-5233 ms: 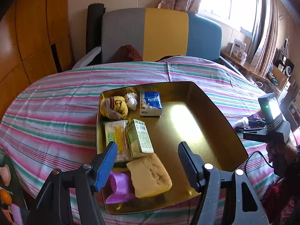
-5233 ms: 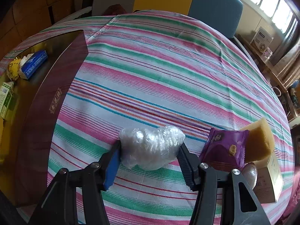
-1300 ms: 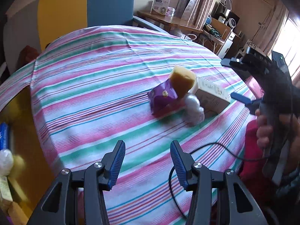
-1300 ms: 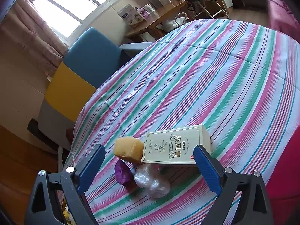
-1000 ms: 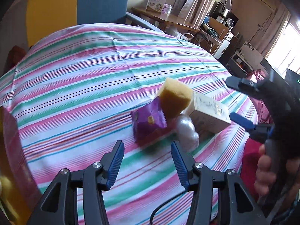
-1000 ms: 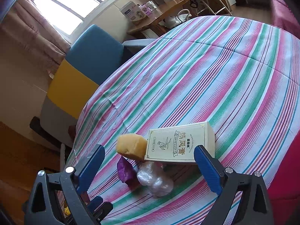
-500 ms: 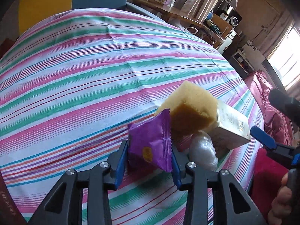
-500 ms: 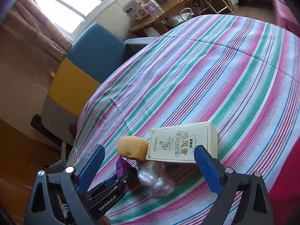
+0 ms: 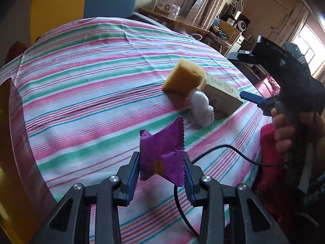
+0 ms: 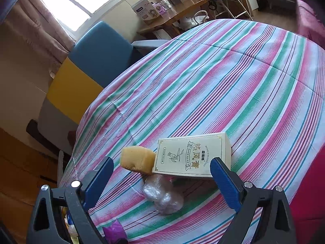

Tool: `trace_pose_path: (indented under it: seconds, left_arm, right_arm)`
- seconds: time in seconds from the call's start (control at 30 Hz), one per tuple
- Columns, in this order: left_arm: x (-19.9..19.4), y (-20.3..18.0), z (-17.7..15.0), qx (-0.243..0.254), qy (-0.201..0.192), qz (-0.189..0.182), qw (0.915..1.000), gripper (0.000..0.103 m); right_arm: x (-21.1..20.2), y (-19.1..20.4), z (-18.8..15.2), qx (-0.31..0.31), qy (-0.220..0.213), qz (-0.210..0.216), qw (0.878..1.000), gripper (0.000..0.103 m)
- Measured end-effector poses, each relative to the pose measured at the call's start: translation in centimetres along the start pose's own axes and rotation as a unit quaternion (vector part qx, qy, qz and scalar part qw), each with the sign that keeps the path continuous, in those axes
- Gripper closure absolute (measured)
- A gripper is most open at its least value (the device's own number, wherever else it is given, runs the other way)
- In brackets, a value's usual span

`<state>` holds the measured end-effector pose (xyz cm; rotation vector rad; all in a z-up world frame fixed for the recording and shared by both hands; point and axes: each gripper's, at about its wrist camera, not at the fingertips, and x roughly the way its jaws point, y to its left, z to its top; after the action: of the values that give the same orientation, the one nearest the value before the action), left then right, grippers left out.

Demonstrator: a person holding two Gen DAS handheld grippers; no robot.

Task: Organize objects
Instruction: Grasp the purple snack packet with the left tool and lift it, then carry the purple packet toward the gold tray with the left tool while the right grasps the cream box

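Purple packet (image 9: 162,152), clamped in left hand-held gripper (image 9: 161,174)

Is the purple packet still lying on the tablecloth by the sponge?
No, the left gripper holds the purple packet clear of the tablecloth, away from the sponge.

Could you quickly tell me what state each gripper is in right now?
Left gripper: closed on the purple packet, lifted off the table.
Right gripper: open, holding nothing.

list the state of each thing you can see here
left gripper: shut on the purple packet
purple packet: lifted off the cloth
right gripper: open, empty
yellow sponge: leaning on the cream box
cream box: closed, lying tilted
plastic-wrapped bundle: lying on the cloth
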<state>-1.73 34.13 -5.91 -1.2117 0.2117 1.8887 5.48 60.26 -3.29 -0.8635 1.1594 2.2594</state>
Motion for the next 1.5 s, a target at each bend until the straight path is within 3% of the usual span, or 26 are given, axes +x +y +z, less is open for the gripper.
trace_pose_path:
  seconds: [0.7,0.8,0.9,1.07,1.33,1.43,1.5]
  left_arm:
    - [-8.0,0.6,-5.1,0.005,-0.055,-0.044,0.9975,0.064]
    - [-8.7,1.0,-5.4,0.002,-0.059,-0.046,0.9972,0.064]
    - [-9.7,1.6,-5.9,0.001,-0.062,-0.047,0.9970,0.064]
    - [-11.0,2.9,-6.9,-0.005,-0.067,-0.046,0.9967,0.064]
    - [-11.5,3.5,-7.3,-0.020,-0.066,-0.058,0.9960,0.064]
    - [-11.4,3.4,-7.4,-0.021,-0.064,-0.057,0.9961,0.064]
    - [-11.4,3.4,-7.4,-0.023,-0.063,-0.055,0.9962,0.064]
  right_arm:
    - [0.2,-0.5,0.5,-0.007,-0.023,-0.115,0.993,0.006]
    - [0.5,-0.2,0.4,-0.019,-0.017,-0.133,0.991,0.006]
    - [1.7,0.6,0.6,-0.060,0.022,-0.160,0.985,0.006]
    - [3.6,2.9,1.7,-0.189,0.103,-0.190,0.958,0.006]
    - [6.0,5.4,0.9,-0.368,0.183,-0.225,0.883,0.001]
    - [7.1,6.0,0.1,-0.407,0.191,-0.249,0.858,0.001]
    - [7.8,6.0,-0.1,-0.419,0.188,-0.260,0.850,0.001]
